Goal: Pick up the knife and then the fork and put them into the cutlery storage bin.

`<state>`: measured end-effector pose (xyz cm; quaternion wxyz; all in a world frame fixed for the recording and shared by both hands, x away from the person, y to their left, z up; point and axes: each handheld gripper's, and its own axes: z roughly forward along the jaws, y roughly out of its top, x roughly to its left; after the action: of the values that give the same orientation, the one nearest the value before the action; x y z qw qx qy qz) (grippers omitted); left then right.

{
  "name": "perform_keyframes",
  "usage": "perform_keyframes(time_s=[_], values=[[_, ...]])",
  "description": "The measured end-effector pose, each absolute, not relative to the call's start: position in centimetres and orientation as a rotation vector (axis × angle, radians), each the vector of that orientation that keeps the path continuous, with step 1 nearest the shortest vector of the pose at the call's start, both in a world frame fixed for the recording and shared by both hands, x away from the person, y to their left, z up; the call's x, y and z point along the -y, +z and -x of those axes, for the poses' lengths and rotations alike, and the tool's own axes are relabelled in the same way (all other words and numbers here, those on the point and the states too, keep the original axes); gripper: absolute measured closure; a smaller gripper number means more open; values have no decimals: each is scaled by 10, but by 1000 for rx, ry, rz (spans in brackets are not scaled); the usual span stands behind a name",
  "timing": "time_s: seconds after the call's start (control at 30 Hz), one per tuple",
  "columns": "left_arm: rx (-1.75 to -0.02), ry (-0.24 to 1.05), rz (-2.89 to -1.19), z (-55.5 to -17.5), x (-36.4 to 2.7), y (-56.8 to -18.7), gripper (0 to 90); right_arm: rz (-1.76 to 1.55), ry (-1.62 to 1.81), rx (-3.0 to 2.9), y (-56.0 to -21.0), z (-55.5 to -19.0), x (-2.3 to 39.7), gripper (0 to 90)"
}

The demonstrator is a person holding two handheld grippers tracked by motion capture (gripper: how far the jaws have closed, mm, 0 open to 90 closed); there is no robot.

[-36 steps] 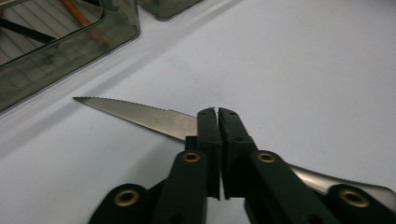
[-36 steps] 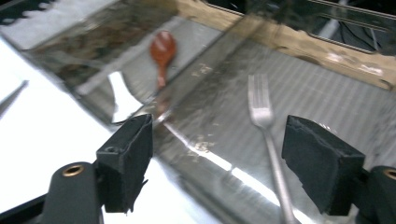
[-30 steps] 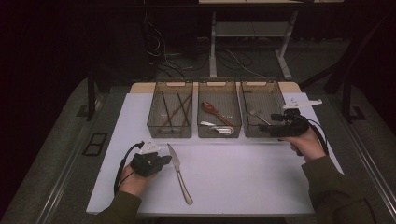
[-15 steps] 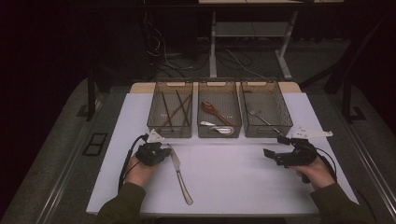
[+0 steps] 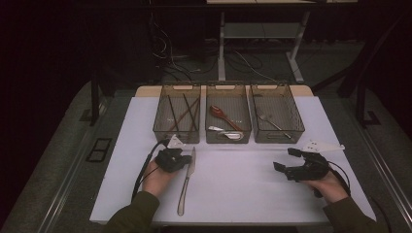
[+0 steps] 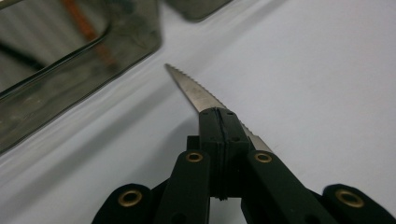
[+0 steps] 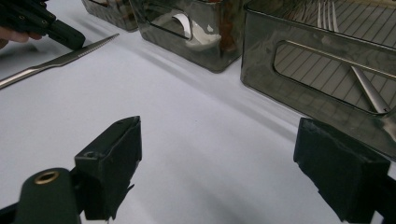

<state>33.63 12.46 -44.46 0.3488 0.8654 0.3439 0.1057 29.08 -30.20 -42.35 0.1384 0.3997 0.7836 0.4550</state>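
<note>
Left gripper [image 5: 180,159], jaws closed, presses against a serrated knife [image 5: 186,180] lying flat on the white table [image 5: 233,194] just before three bins, while right gripper [image 5: 287,160] hovers open, well apart.

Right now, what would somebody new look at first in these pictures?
Probably the shiny knife on the white table, with the left gripper shut right over its jagged blade. Next, three wire baskets in a row behind it, and the right gripper open over bare table.
</note>
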Motion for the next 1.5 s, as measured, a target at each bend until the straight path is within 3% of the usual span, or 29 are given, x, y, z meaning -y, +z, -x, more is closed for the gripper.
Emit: perform_keyframes(time_s=[0.27, 0.47, 0.77, 0.97, 1.1, 1.5], values=[[-805, 221, -2265, -333, -95, -445, 892, -1135, 1298, -2283, -425, -291, 300, 148], [-765, 224, -2268, -329, -95, -441, 889, -1112, 1273, -2325, -429, -290, 294, 114], [-770, 239, -2209, -308, -119, -428, 643, -1100, 1256, -2343, -433, -282, 294, 115], [-773, 220, -2212, -284, -135, -430, 583, -1094, 1260, -2340, -437, -273, 297, 115], [-801, 227, -2223, -274, -141, -434, 576, -1089, 1250, -2337, -437, -273, 296, 115], [-807, 259, -2280, -260, -147, -443, 685, -1085, 1241, -2337, -438, -274, 296, 115]])
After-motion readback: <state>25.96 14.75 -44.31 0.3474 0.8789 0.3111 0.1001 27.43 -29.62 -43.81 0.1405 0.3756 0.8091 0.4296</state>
